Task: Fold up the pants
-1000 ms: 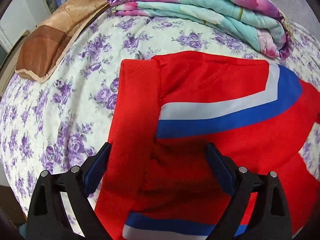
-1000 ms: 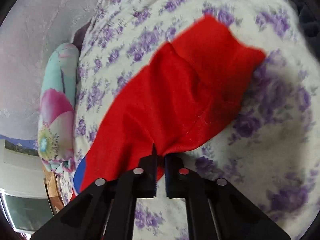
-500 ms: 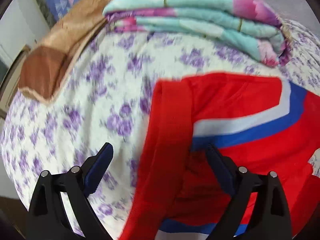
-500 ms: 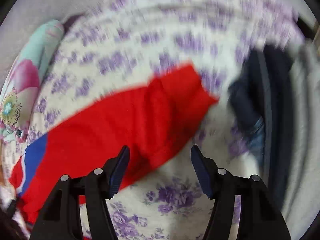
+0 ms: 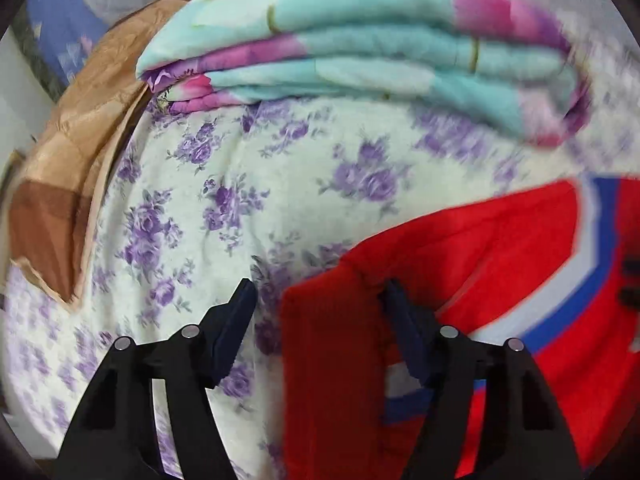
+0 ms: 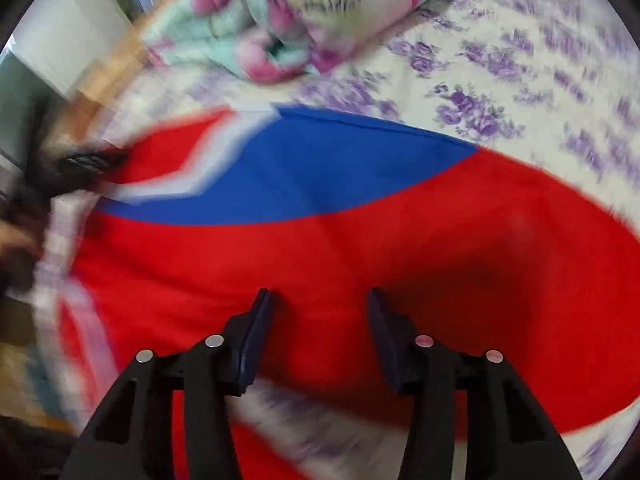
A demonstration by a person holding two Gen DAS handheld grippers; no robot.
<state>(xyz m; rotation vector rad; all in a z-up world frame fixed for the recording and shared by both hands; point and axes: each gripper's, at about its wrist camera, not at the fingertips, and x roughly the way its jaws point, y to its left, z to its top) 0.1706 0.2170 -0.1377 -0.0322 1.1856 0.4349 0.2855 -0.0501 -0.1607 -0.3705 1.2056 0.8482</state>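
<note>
Red pants [image 5: 500,248], blue-white stripes, folded, lying on floral bedsheet [image 5: 280,184].

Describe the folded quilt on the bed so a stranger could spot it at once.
On the white bedsheet with purple flowers, look to its far side, beyond the red pants. The folded turquoise quilt with pink flowers lies there, beside a brown satin pillow; it alone is stacked in thick layers.

Floral-sheeted bed [image 5: 280,184]; red pants [image 5: 500,248], folded quilt [image 5: 360,40], brown pillow [image 5: 60,184] on it.
</note>
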